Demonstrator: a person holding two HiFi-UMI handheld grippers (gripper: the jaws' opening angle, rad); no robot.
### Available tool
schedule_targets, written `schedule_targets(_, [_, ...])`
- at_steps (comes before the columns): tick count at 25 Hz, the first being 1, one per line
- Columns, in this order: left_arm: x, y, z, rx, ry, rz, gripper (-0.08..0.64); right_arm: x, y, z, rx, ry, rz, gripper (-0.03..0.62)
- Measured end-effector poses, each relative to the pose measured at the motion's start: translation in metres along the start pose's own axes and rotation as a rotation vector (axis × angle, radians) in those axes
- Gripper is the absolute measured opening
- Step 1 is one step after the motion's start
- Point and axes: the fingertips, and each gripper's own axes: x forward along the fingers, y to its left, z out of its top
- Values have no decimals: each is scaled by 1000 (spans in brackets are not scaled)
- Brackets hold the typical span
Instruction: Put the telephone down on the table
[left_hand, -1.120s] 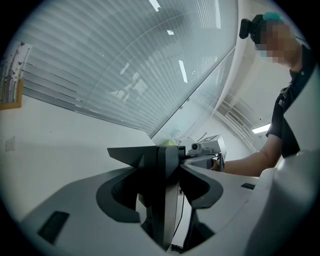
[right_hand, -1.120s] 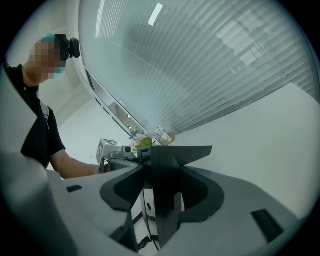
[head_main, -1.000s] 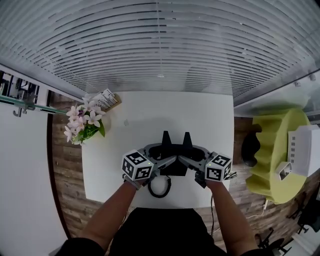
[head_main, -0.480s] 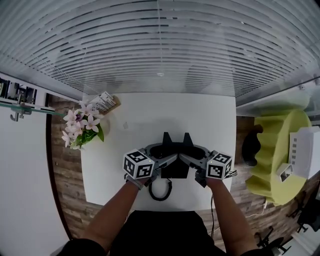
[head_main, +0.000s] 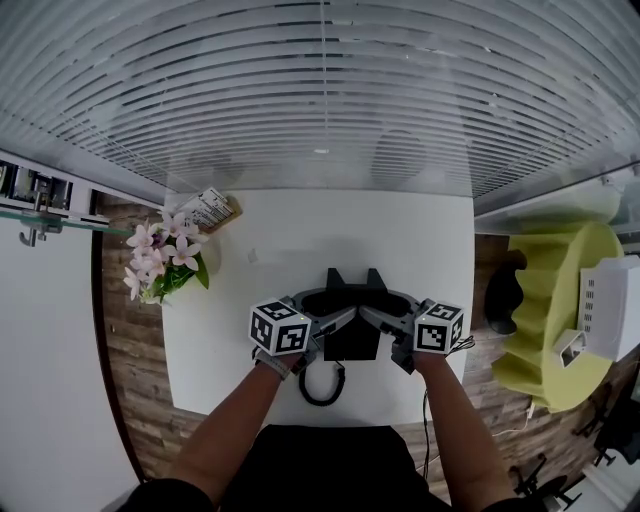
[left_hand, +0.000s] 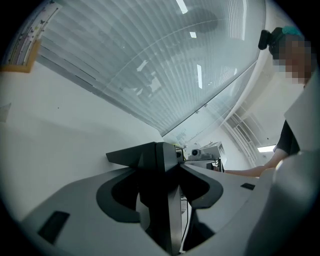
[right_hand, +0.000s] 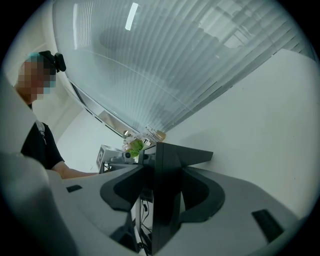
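A black telephone (head_main: 352, 340) hangs just above the white table (head_main: 400, 230), clamped from both sides. My left gripper (head_main: 325, 308) is shut on its left end and my right gripper (head_main: 385, 308) on its right end. Its black cord (head_main: 320, 385) lies coiled on the table near the front edge. In the left gripper view the telephone (left_hand: 157, 170) fills the gap between the grey fingers (left_hand: 90, 200) of my left gripper (left_hand: 160, 187). The right gripper view shows the telephone (right_hand: 167, 170) the same way, held upright in my right gripper (right_hand: 162, 192).
Pink flowers (head_main: 160, 262) and a small printed box (head_main: 210, 207) stand at the table's back left corner. A yellow-green chair (head_main: 550, 310) and a dark object (head_main: 500, 298) are on the floor to the right. Window blinds (head_main: 320, 100) run behind the table.
Both grippers have sunk a little toward the table with the telephone still clamped between them. The jaws have not changed.
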Motion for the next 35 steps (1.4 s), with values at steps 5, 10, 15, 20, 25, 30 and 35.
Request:
schedule_targets(5, [2, 5, -6, -17, 13, -7, 247, 1, -3, 0, 11, 2, 9, 229])
schedule_targets(10, [2, 2, 1, -35, -9, -36, 244, 2, -3, 0, 22, 0, 20, 230])
schedule_targets(15, [2, 2, 0, -39, -6, -37, 242, 2, -3, 0, 28, -5, 23, 229])
schedule_targets(20, [1, 6, -6, -26, -7, 41, 250, 1, -6, 0, 35, -6, 1, 238])
schedule_targets(25, [-5, 5, -6, 14, 3, 142, 281, -2, -8, 0, -3, -2, -76, 272])
schedule_targets(30, [-20, -2, -1, 69, -30, 227, 310, -17, -4, 7, -109, 0, -172, 284])
schedule_targets(35, [-40, -26, 15, 173, -86, 271, 310, -37, 15, 20, -240, -39, -249, 284])
